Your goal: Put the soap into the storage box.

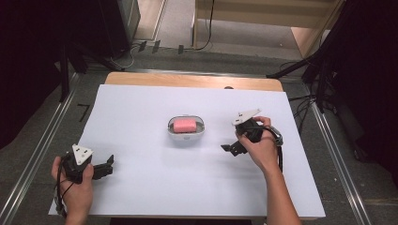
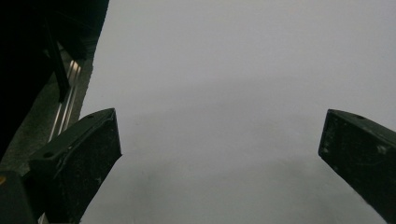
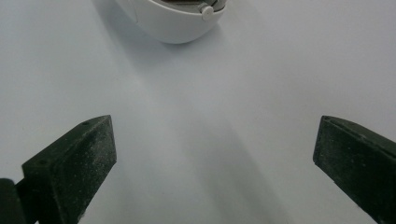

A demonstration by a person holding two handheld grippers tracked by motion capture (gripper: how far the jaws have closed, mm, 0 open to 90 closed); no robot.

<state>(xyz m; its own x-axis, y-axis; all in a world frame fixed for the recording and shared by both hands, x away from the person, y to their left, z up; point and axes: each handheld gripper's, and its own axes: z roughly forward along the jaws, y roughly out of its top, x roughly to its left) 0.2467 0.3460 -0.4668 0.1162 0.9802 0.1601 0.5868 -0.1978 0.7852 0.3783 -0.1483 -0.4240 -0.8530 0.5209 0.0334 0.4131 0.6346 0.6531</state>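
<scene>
A pink bar of soap (image 1: 184,125) lies in a white oval soap dish (image 1: 172,131) at the middle of the white table cover. My right gripper (image 1: 229,148) is held to the right of the dish, jaws open and empty, pointing toward it; the dish's rounded white edge (image 3: 175,25) shows at the top of the right gripper view. My left gripper (image 1: 109,165) rests near the table's front left corner, open, with bare white surface between its jaws (image 2: 219,154).
The white cover (image 1: 141,108) spans most of the wooden table (image 1: 192,80). Metal floor rails (image 1: 42,140) run along both sides. Black stands and cables (image 1: 324,65) flank the far corners. Dark floor (image 2: 42,70) lies past the table's left edge.
</scene>
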